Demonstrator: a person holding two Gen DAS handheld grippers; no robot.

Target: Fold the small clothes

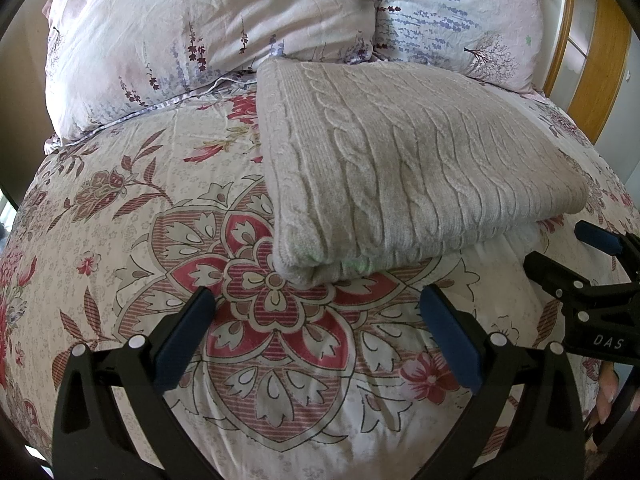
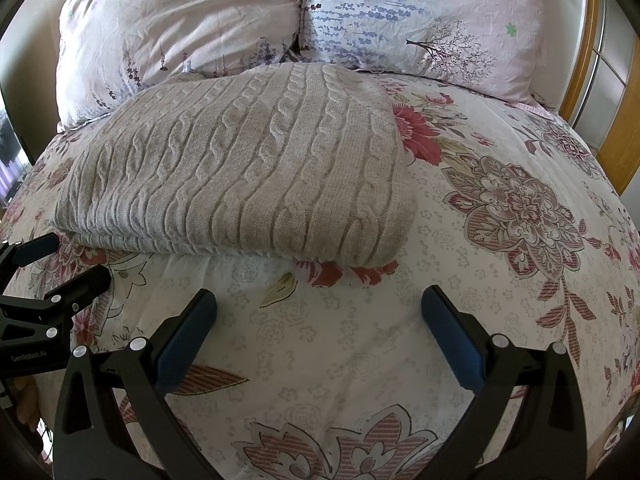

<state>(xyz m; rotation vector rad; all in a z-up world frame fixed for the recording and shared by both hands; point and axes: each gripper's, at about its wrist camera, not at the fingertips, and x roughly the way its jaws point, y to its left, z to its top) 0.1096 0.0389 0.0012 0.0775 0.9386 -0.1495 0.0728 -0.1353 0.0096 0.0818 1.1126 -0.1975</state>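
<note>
Item one: a grey cable-knit sweater (image 1: pixel 404 168), lying on the floral bedspread (image 1: pixel 120 240) in a folded, stacked rectangle. The layers are showing along its near edge, and the far edge is touching the pillows. It is sitting toward the middle of the bed, probably so that both tools can reach it from the near side.

Item two: the left gripper (image 1: pixel 320 332), hovering over the bedspread just near of the sweater's near-left corner. Its jaws are standing wide apart, blue pads facing each other, holding nothing and touching no cloth.

Item three: the right gripper (image 2: pixel 320 332), hovering likewise near of the sweater's near-right corner, jaws spread and empty. In the left wrist view it is appearing at the right edge (image 1: pixel 592 264), just beside the sweater's near edge.

Item four: two pillows, a pinkish one (image 1: pixel 192 32) at far left and a bluish one (image 1: pixel 460 16) at far right, leaning at the head of the bed. A wooden frame (image 1: pixel 600 60) is standing beyond them at far right.

Item five: fingertips (image 1: pixel 608 392) of the person, showing at the right edge below the right tool.

Assessment: the garment is looking compact and even, so the folding appears largely done. Both claws are sitting released and clear of the cloth, suggesting either a final fold or a finish.
</note>
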